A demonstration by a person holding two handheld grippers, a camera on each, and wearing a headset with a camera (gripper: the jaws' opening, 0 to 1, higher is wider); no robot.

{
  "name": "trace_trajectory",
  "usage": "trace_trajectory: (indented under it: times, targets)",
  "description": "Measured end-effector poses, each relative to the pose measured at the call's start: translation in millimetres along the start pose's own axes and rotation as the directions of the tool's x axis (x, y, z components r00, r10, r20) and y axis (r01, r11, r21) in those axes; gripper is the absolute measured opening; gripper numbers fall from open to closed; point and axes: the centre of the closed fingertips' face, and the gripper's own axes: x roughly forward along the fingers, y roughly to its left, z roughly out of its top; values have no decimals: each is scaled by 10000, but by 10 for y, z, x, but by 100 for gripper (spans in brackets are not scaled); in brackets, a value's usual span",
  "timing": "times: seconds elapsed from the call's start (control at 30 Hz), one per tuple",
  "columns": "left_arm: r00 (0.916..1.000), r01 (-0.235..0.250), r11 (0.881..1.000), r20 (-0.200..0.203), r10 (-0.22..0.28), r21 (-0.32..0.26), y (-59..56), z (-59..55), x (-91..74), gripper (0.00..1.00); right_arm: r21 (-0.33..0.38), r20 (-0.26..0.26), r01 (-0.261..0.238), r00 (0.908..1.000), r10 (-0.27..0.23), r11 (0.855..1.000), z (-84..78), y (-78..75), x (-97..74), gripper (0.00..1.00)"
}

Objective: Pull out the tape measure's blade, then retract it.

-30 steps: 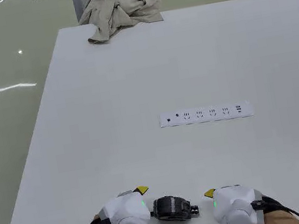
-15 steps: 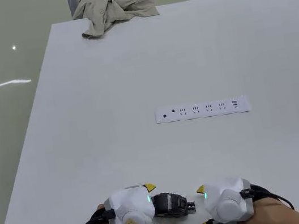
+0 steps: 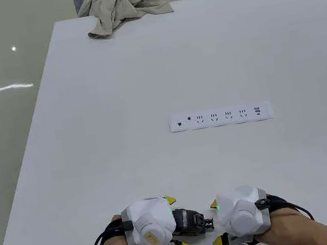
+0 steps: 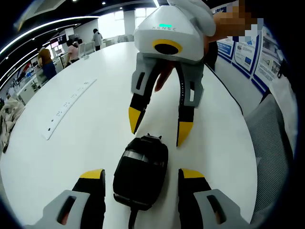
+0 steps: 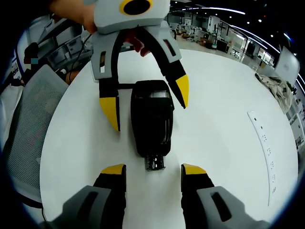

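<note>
1. One tape measure (image 3: 188, 221) lies on the bench (image 3: 203, 59), at the lower centre of your head view.
2. Your left claw (image 4: 141, 173) is spread, with a jaw on each side of the tape measure and gaps showing.
3. Your right claw (image 5: 153, 171) is spread and faces the left one; the blade's tip (image 5: 155, 162) sits just ahead of its jaws.

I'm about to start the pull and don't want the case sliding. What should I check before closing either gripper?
1. Body straddled by left gripper: ok, the tape measure lies between its open jaws.
2. Body clamped: not ok, gaps show on both sides.
3. Aim of blade hook: ok, it points at the right gripper.
4. Hook gripped: not ok, right jaws are open and the hook lies just off their tips.
5. Pull line: ok, the power strip lies well away.
6. Blade lock released: cannot tell.
</note>
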Motion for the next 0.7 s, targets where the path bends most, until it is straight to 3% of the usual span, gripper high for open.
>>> trace_trajectory:
  times: [0.7]
  targets:
    - [9990,384,9963,-276,-363,774,-33,28,66,44,-287,-127,-458,9989,455,9985,-47,53,104,34]
